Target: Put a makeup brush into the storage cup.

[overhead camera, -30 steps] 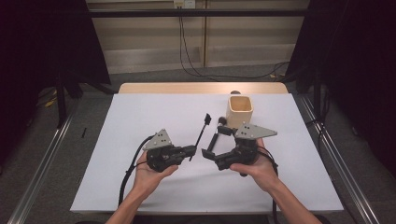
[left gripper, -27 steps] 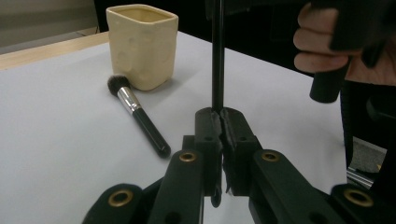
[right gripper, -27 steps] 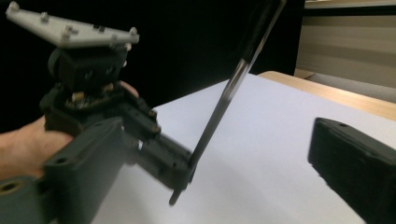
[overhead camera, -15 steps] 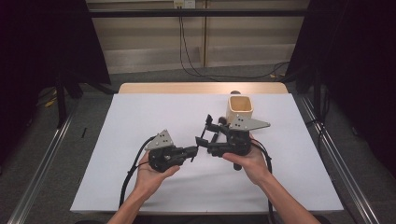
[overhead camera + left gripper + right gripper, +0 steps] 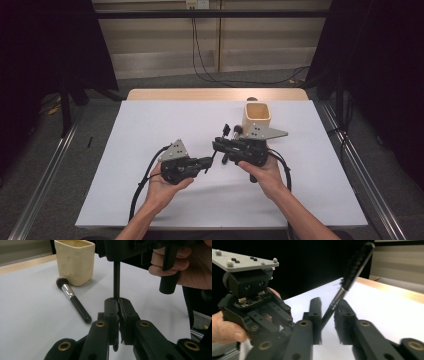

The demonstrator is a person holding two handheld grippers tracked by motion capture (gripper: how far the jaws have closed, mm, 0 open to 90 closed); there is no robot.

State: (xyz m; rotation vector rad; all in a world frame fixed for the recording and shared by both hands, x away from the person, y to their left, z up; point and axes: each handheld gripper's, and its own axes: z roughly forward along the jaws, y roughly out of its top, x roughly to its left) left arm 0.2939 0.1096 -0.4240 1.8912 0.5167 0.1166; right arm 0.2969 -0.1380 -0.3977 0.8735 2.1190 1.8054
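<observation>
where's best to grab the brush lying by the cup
Grip the brush across its black handle, from above. It lies flat on the table, bristles almost against the cup, so the handle's middle has open room on both sides.

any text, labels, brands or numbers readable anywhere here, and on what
None can be read.
The cream cup is plain, with dimples and no print.
The loose makeup brush has no legible mark on its handle.
The circuit board on the left gripper may carry markings, but they are too small and blurred to read.
</observation>
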